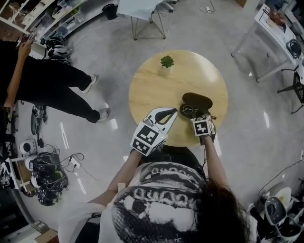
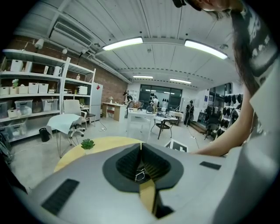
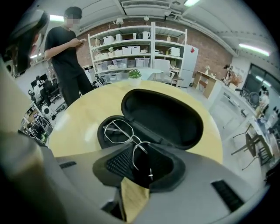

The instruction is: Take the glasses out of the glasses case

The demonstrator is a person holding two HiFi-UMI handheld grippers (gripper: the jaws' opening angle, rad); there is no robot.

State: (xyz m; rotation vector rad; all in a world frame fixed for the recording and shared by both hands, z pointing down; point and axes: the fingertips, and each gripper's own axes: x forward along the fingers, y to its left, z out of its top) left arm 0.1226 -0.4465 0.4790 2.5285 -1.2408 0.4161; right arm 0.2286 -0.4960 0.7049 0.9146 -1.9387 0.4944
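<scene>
The black glasses case point(image 1: 198, 101) lies open on the round wooden table point(image 1: 152, 90), lid point(image 3: 164, 116) tipped back. Thin wire-framed glasses point(image 3: 117, 131) rest in its base; one lens ring lies over the base and the other reaches in between my right gripper's jaws. The right gripper point(image 3: 146, 154) points steeply down at the case's near end point(image 1: 200, 115) and stands open, its pads not pressing the frame. My left gripper point(image 1: 172, 114) hovers just left of the case, pads meeting along a line point(image 2: 141, 151), shut on nothing. The case is out of the left gripper view.
A small potted plant point(image 1: 166, 61) stands at the table's far side. A person in black point(image 1: 47, 85) stands on the floor to the left. Shelves point(image 3: 140, 48), desks and chairs point(image 1: 142, 9) ring the room.
</scene>
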